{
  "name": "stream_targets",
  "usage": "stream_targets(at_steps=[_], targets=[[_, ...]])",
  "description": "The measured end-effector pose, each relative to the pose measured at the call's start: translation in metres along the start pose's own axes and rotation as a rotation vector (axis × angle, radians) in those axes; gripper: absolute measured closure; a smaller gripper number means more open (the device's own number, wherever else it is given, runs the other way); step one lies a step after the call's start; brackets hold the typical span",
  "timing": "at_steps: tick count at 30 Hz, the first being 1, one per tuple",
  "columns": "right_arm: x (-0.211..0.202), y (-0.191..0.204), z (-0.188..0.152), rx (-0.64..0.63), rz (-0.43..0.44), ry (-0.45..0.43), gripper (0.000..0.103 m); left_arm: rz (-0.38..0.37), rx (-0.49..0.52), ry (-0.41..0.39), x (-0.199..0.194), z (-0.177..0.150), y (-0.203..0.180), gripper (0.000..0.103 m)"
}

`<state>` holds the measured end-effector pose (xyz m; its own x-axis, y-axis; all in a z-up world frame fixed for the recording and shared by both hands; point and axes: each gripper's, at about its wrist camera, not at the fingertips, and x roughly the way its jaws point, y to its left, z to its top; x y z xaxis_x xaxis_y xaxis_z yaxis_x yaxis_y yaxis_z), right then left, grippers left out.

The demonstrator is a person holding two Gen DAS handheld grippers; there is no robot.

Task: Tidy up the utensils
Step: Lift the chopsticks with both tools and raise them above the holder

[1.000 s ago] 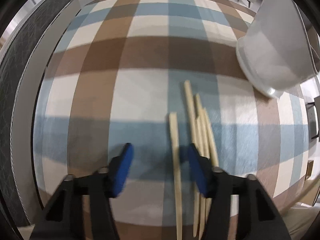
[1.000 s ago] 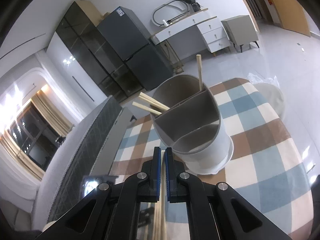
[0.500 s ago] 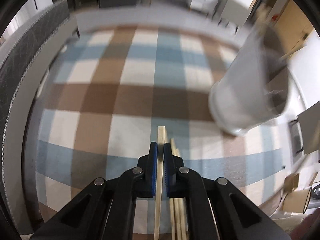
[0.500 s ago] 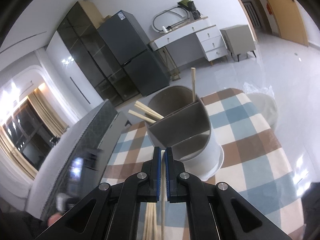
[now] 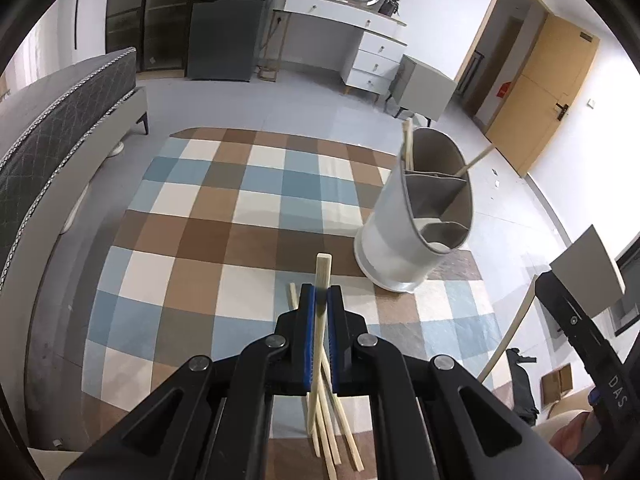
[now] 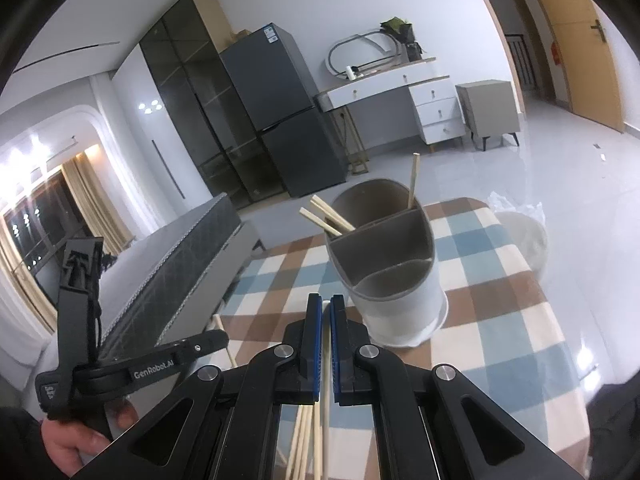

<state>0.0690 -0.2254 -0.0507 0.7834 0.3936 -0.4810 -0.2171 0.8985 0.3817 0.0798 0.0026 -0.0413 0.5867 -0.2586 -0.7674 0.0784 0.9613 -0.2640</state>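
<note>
On the checked tabletop (image 5: pixel 208 216) seen from our left wrist, our left gripper (image 5: pixel 319 312) has its blue fingers (image 5: pixel 307 332) pinching one wooden chopstick (image 5: pixel 320 292), which they have just closed on; its blunt end pokes up past the fingertips. Below it, loose chopsticks (image 5: pixel 332 432) lie fanned at the near edge of the tabletop. A grey divided utensil holder (image 5: pixel 416 232) stands toward the far right corner, with chopsticks already leaning out of its back compartment. At the right border we see part of the right gripper's black body.

From our right wrist, the right gripper (image 6: pixel 326 320) has its fingers pressed nearly together around a second thin stick (image 6: pixel 326 404), which runs down between them; the holder (image 6: pixel 396 280) stands just beyond the fingertips. Its back compartment holds three chopsticks, while the two nearer compartments look empty. The black handle of the left gripper, held by a hand (image 6: pixel 76 444), sits at the lower left.

We judge the risks this way: each stick is gripped by a narrow pinch, so it may swivel or slip as it is tilted toward the holder. The sticks already leaning out may block the opening or get knocked. Both grippers heading for the same holder could bump together. A light holder might tip if struck on its rim.
</note>
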Motion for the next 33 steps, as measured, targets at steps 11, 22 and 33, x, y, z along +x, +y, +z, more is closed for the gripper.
stream_targets(at_steps=[11, 22, 33], targets=[[-0.023, 0.008, 0.013, -0.035, -0.02, -0.061, 0.1, -0.08, 0.032, 0.044, -0.012, 0.001, -0.015, 0.103], [-0.012, -0.01, 0.011, 0.006, -0.016, -0.035, 0.1, 0.028, 0.02, 0.244, 0.041, 0.004, 0.018, 0.083], [0.013, -0.029, 0.006, 0.061, 0.004, 0.023, 0.1, 0.148, 0.111, 0.344, 0.138, 0.027, 0.03, 0.057]])
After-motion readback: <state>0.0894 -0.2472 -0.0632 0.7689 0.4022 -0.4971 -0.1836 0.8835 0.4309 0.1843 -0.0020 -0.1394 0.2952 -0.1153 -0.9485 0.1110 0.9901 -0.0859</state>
